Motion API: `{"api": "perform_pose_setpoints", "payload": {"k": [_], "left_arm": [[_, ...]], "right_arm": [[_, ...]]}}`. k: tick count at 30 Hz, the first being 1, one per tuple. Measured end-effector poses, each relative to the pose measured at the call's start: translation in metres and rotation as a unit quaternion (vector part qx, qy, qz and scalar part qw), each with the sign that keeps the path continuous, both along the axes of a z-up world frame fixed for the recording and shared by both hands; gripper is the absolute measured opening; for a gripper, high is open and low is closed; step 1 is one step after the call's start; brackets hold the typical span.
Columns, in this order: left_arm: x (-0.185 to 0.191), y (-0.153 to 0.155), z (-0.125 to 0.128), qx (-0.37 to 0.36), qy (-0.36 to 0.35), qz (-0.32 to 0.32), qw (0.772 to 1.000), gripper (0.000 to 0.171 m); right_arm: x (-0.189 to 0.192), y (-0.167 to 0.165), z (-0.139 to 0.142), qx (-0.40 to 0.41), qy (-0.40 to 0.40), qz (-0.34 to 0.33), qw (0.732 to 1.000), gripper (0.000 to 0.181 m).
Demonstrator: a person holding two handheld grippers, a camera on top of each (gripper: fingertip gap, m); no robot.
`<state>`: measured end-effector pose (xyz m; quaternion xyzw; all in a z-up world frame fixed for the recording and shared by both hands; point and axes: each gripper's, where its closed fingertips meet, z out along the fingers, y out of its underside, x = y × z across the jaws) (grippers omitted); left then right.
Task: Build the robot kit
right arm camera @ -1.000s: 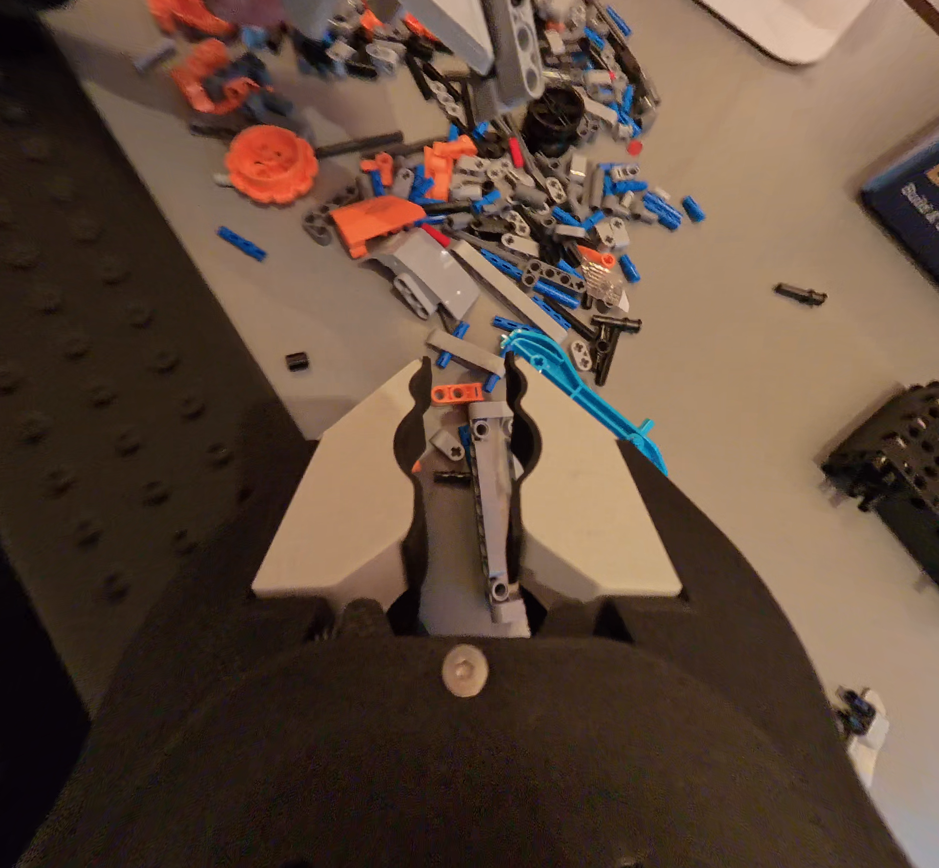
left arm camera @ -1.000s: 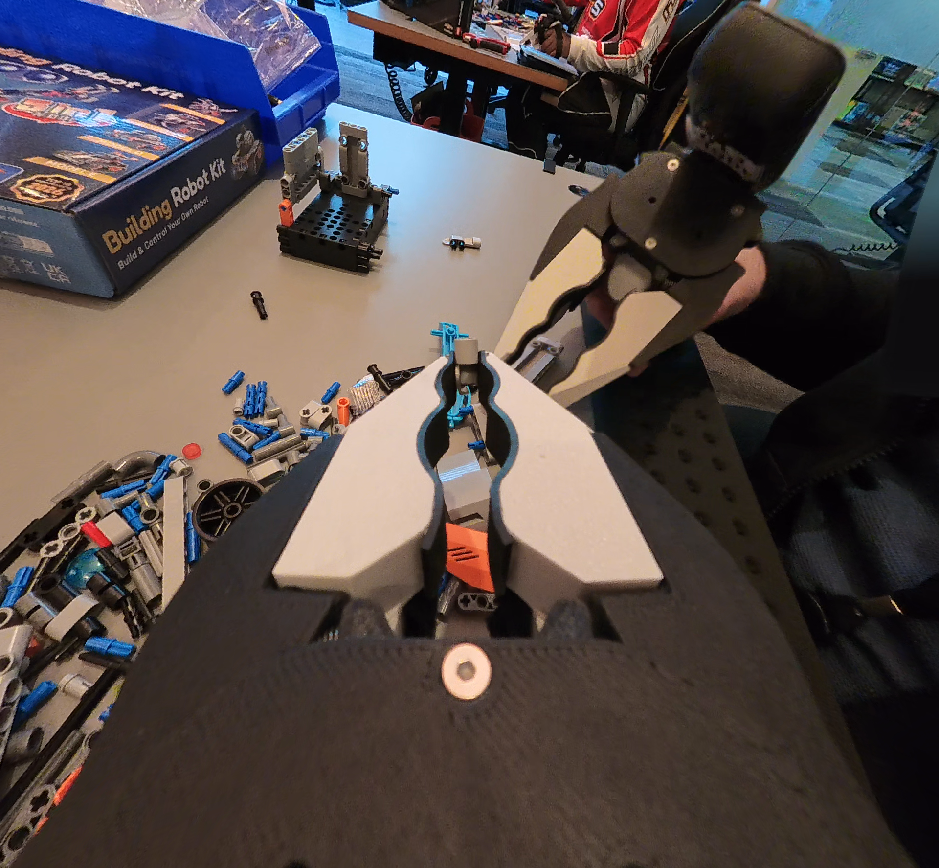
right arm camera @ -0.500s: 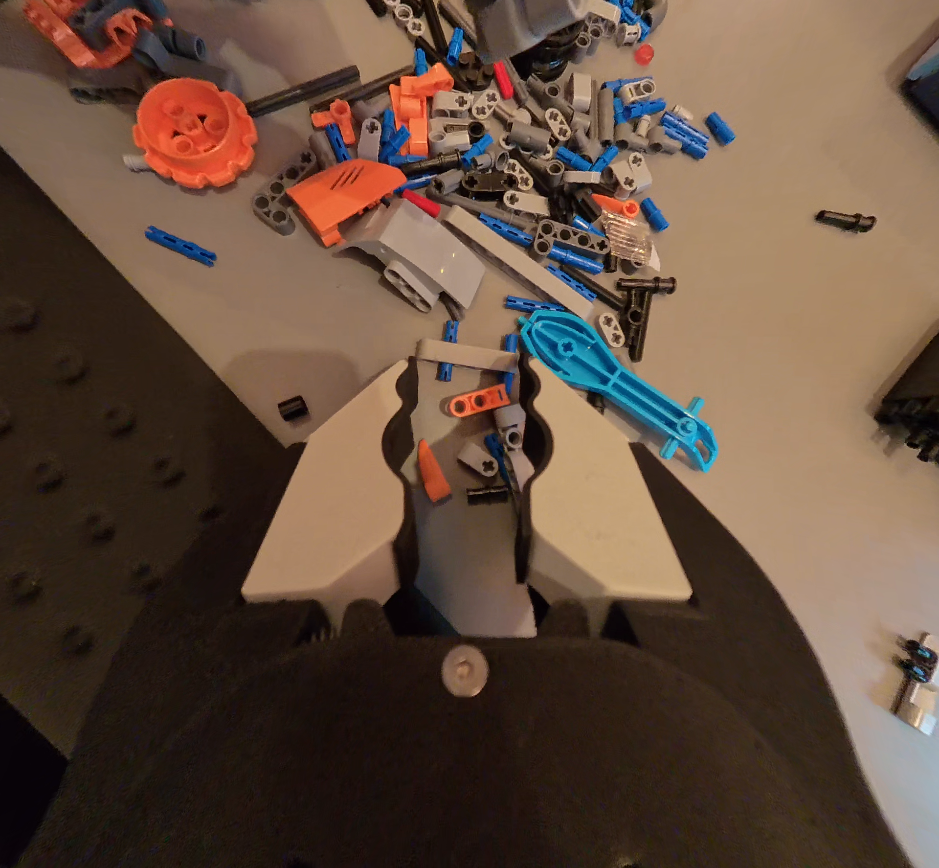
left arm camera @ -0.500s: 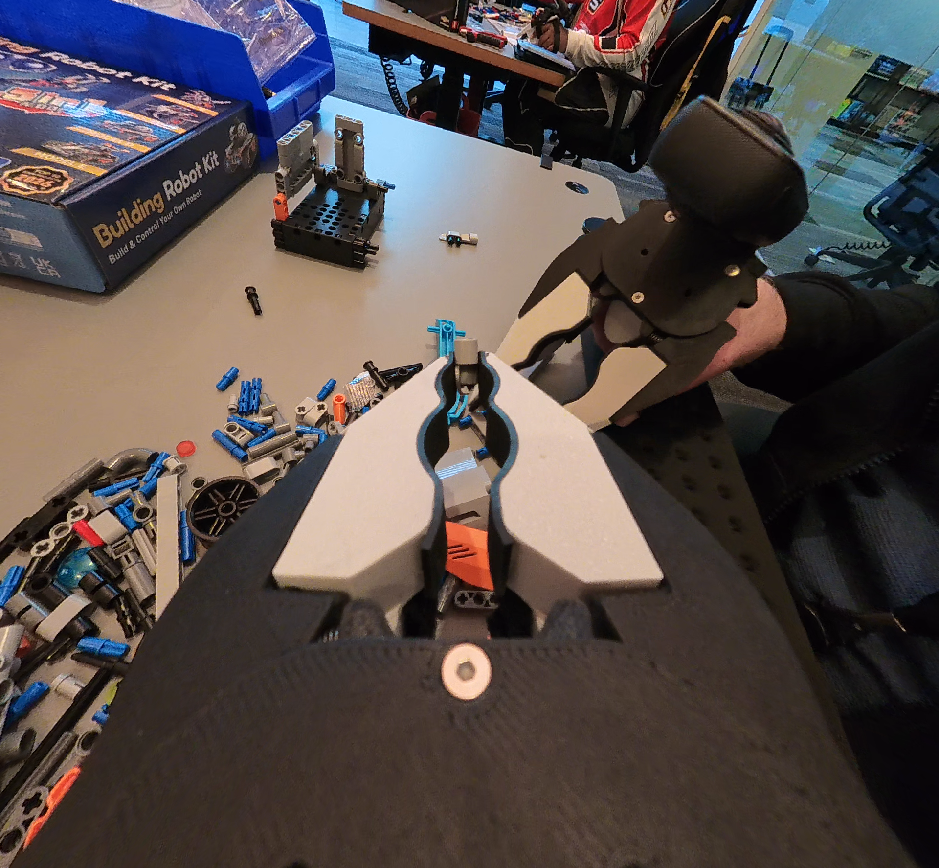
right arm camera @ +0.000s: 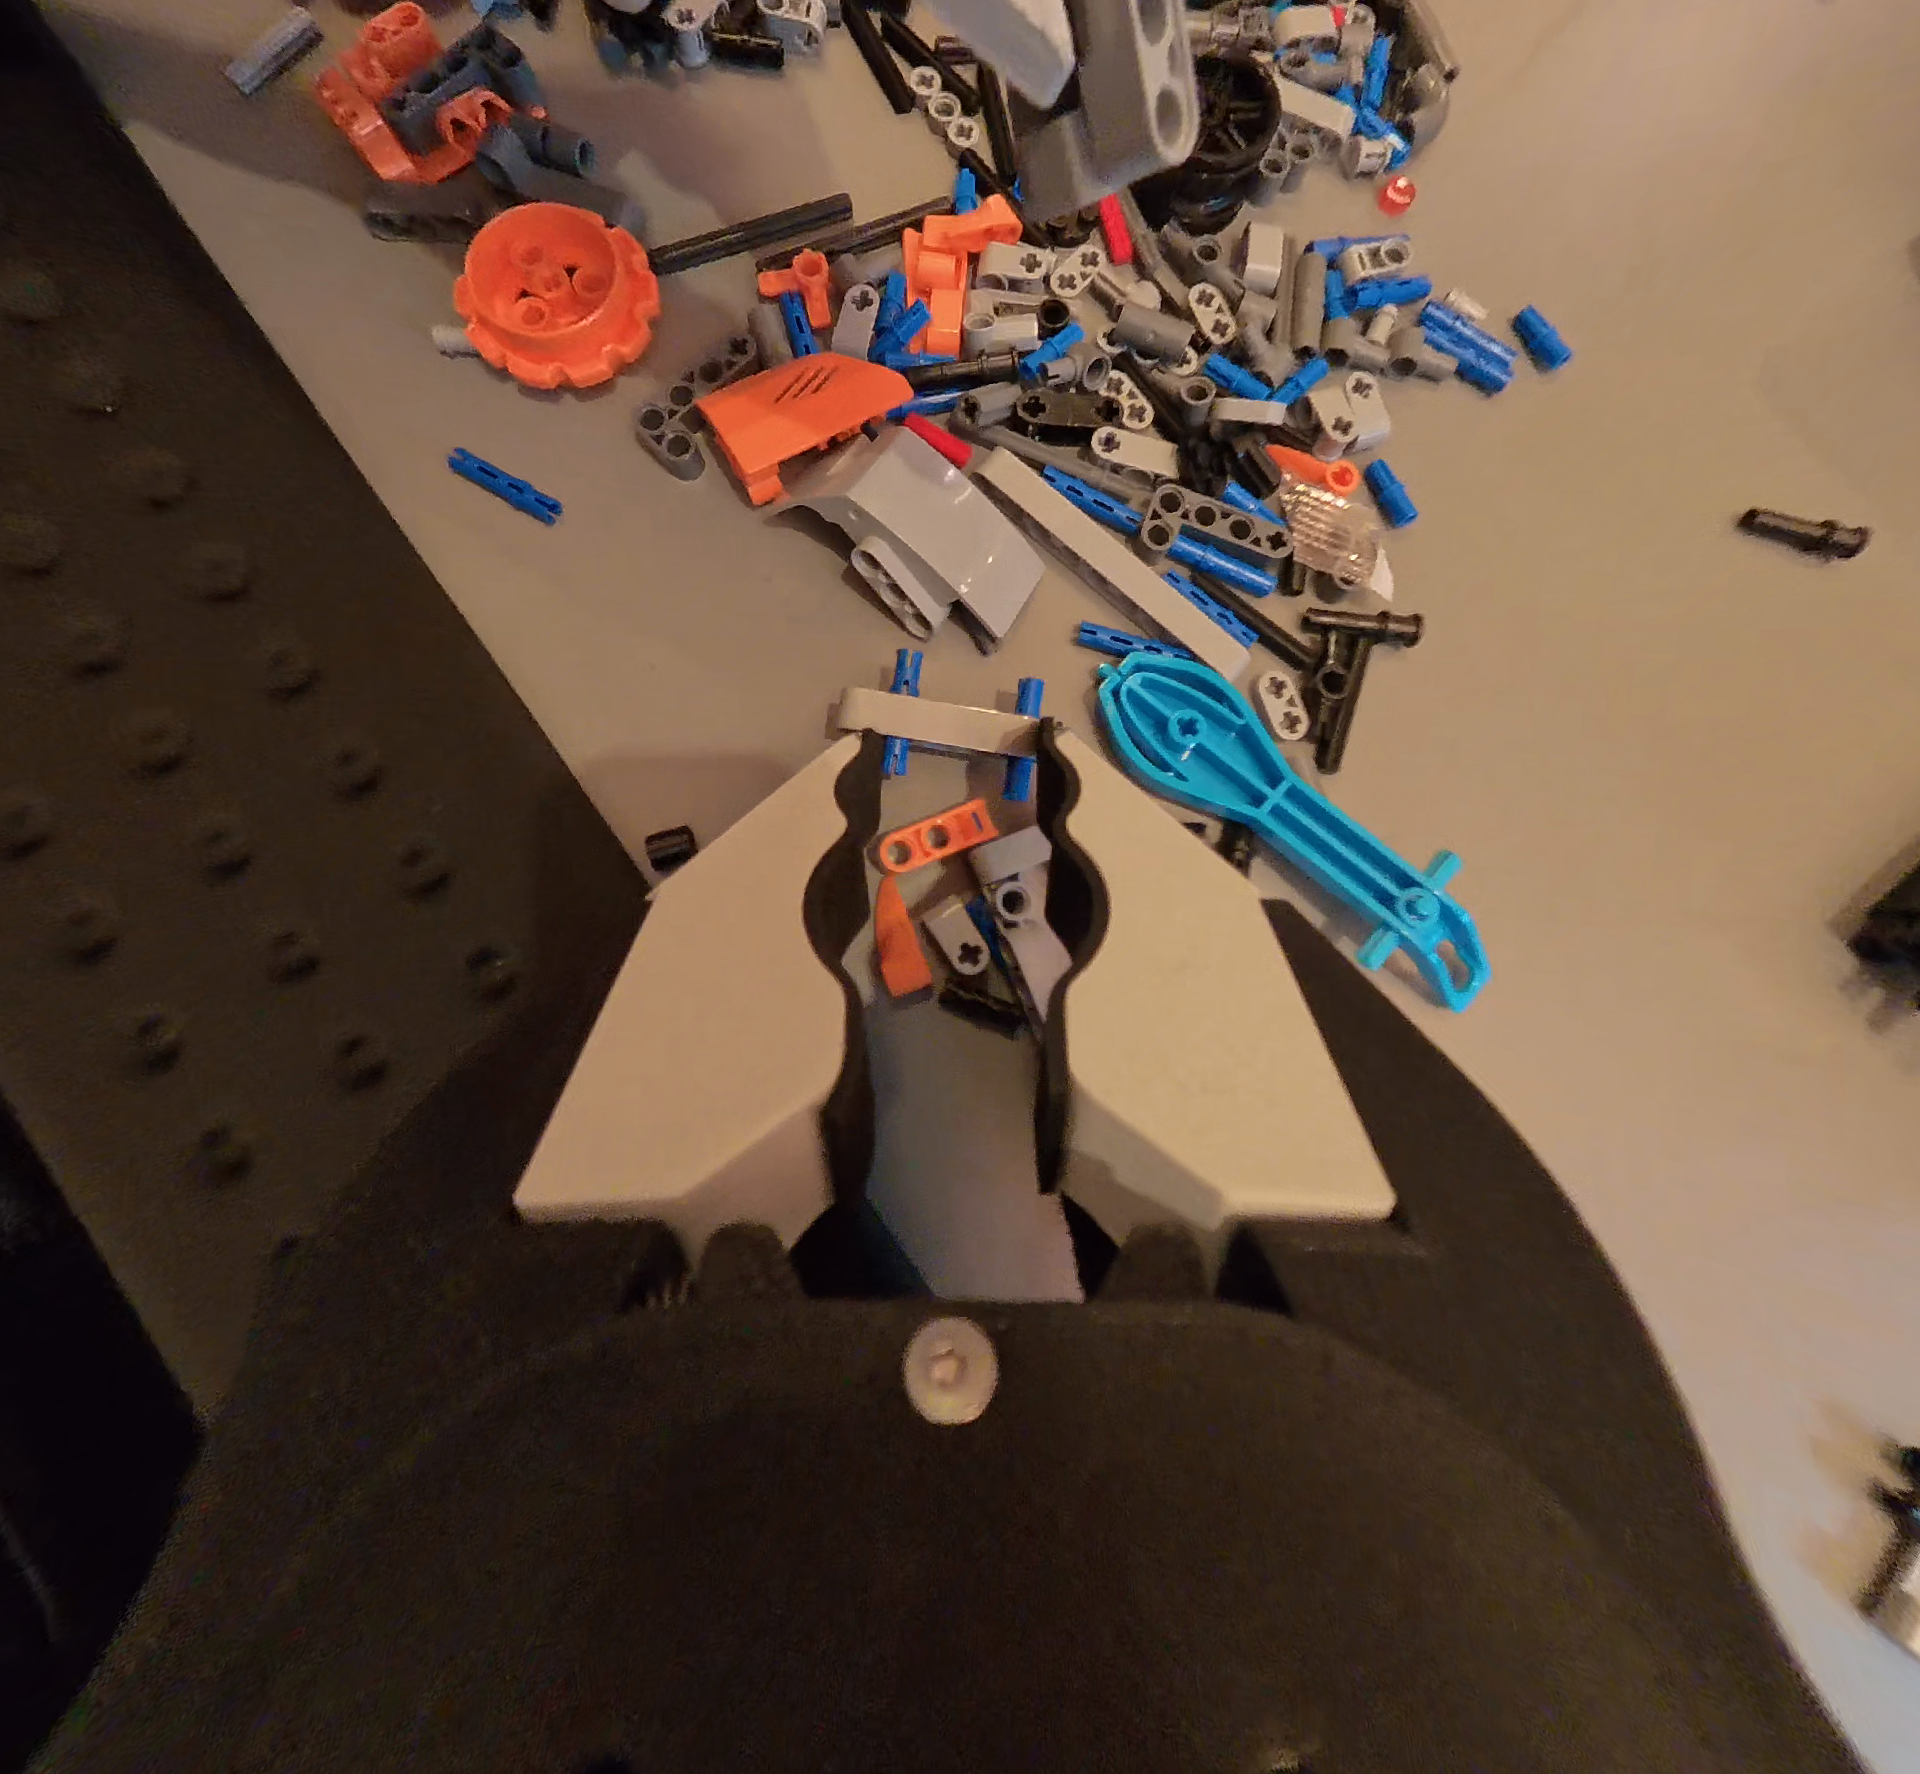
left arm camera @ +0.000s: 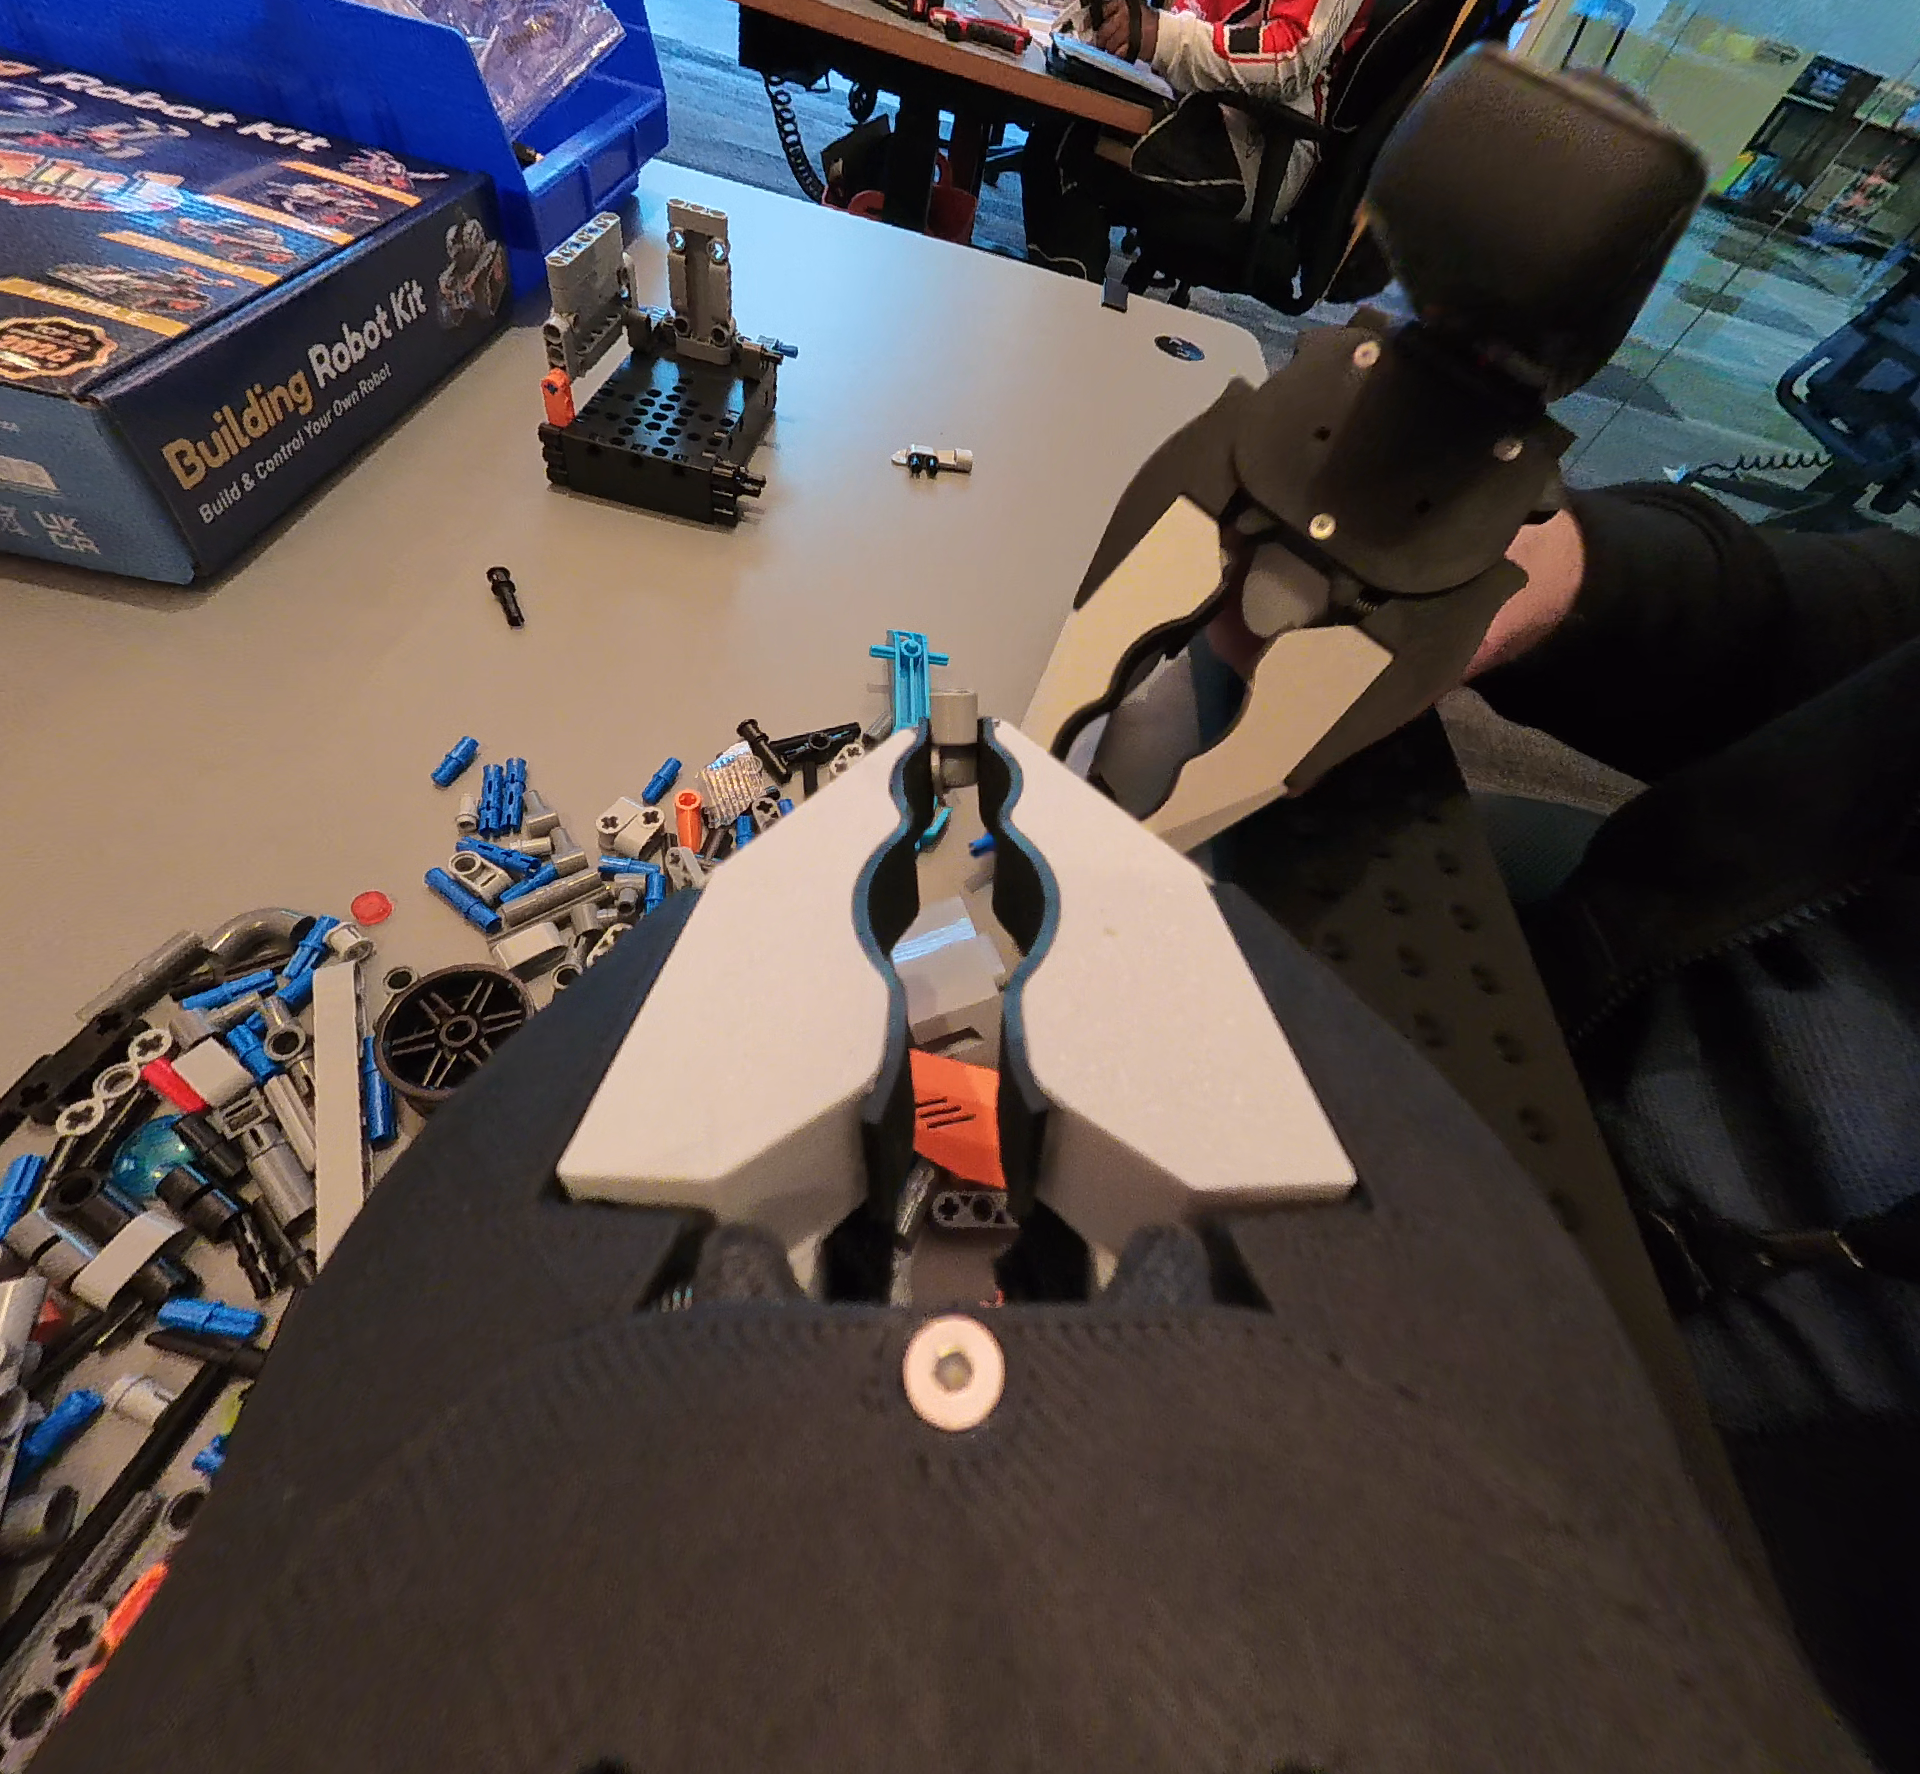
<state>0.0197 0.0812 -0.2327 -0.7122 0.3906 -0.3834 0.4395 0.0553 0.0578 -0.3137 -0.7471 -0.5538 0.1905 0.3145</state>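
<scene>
While L gripper [left arm camera: 954, 750] stays clamped on grey holed plastic beam [left arm camera: 954, 714], R gripper [right arm camera: 951, 737], jaws apart & empty, has risen slightly over grey tabletop [right arm camera: 1558, 789].

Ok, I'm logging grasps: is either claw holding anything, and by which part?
The left claw pinches a grey perforated plastic beam along its length, one end poking past the tips. The right claw is open, holding nothing.
</scene>
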Motion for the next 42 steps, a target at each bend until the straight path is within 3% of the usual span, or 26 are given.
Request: {"api": "perform_pose_setpoints", "payload": {"k": [5, 11, 12, 13, 15, 19, 25, 30, 36, 38, 42], "left_arm": [[-0.005, -0.003, -0.009, 0.02, 0.053, -0.014, 0.998, 0.005], [-0.001, -0.016, -0.026, 0.11, 0.155, -0.054, 0.98, 0.005], [0.001, -0.017, -0.028, 0.136, 0.173, -0.057, 0.974, 0.004], [0.003, -0.019, -0.031, 0.157, 0.192, -0.063, 0.967, 0.004], [0.007, -0.02, -0.035, 0.197, 0.22, -0.065, 0.953, 0.004], [0.009, -0.02, -0.049, 0.199, 0.256, -0.074, 0.943, 0.004], [0.003, -0.014, -0.045, 0.171, 0.234, -0.059, 0.955, 0.004], [0.0, -0.013, -0.048, 0.166, 0.239, -0.059, 0.955, 0.004], [-0.002, -0.014, -0.047, 0.158, 0.233, -0.06, 0.958, 0.004], [-0.002, -0.015, -0.046, 0.154, 0.229, -0.061, 0.959, 0.004], [0.0, -0.017, -0.051, 0.144, 0.229, -0.069, 0.96, 0.004]], "right_arm": [[-0.006, -0.004, 0.023, 0.013, 0.069, 0.048, 0.996, 0.027], [-0.005, -0.012, 0.056, -0.099, 0.19, 0.082, 0.973, 0.027], [-0.003, -0.012, 0.057, -0.105, 0.191, 0.086, 0.972, 0.025], [-0.002, -0.009, 0.058, -0.101, 0.191, 0.086, 0.973, 0.0], [-0.001, -0.012, 0.059, -0.118, 0.194, 0.093, 0.969, 0.0], [0.006, -0.012, 0.04, -0.121, 0.147, 0.093, 0.977, 0.007], [0.022, 0.01, 0.03, -0.056, 0.074, 0.068, 0.993, 0.013], [0.008, 0.006, 0.021, -0.02, 0.018, 0.131, 0.991, 0.019], [-0.006, 0.006, -0.002, -0.013, -0.061, 0.242, 0.968, 0.019], [-0.005, 0.015, -0.012, 0.011, -0.099, 0.245, 0.965, 0.014], [-0.006, 0.012, -0.007, -0.012, -0.078, 0.25, 0.965, 0.005]]}}
